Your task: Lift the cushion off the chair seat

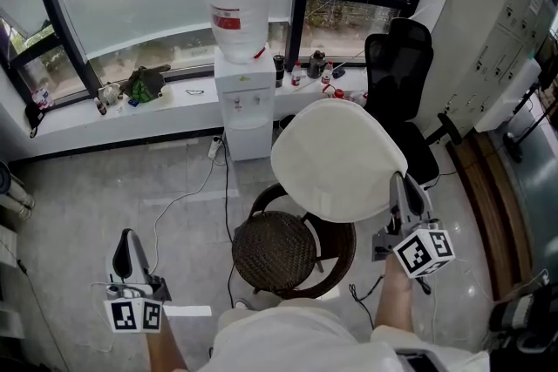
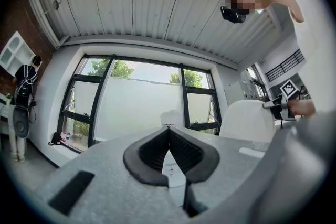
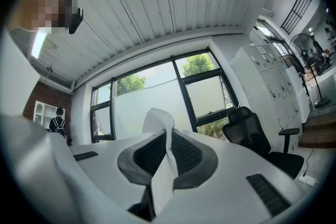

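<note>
A round white cushion (image 1: 336,157) hangs tilted in the air above the dark wicker chair seat (image 1: 275,253), which lies bare below it. My right gripper (image 1: 399,183) is shut on the cushion's right edge; in the right gripper view a fold of the white cushion fabric (image 3: 160,123) is pinched between the pads. My left gripper (image 1: 127,238) is off to the lower left over the floor, shut with nothing in it. In the left gripper view its pads (image 2: 181,149) meet, and the lifted cushion (image 2: 247,120) shows at the right.
A white water dispenser (image 1: 242,91) with a bottle stands against the window sill (image 1: 105,113) behind the chair. A black office chair (image 1: 401,74) is at the back right. Cables (image 1: 187,192) run over the floor. White cabinets (image 1: 510,30) line the right side.
</note>
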`<state>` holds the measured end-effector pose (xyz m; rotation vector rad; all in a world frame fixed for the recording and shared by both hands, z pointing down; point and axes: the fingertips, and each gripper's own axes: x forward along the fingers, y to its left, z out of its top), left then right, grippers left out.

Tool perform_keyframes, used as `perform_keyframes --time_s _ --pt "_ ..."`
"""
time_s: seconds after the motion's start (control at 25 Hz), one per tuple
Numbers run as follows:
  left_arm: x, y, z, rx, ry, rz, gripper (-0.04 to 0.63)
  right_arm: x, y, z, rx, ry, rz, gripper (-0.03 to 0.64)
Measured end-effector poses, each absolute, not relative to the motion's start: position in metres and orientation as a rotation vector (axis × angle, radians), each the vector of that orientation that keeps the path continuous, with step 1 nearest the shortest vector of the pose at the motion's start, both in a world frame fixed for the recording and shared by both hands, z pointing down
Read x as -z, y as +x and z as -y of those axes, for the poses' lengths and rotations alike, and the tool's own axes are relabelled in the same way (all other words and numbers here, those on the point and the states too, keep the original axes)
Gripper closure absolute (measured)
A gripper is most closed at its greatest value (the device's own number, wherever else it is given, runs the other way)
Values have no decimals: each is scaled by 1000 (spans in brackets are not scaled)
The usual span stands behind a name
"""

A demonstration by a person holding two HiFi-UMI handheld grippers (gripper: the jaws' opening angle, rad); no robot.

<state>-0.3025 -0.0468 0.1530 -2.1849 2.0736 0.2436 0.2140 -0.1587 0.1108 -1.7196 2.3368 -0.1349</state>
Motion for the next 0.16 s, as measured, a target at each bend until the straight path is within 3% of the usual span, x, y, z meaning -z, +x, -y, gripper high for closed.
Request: perform_keyframes --time_s 0.16 --pt "-153 -305 47 -251 -2182 -2075 580 -109 211 160 128 -1711 -2338 583"
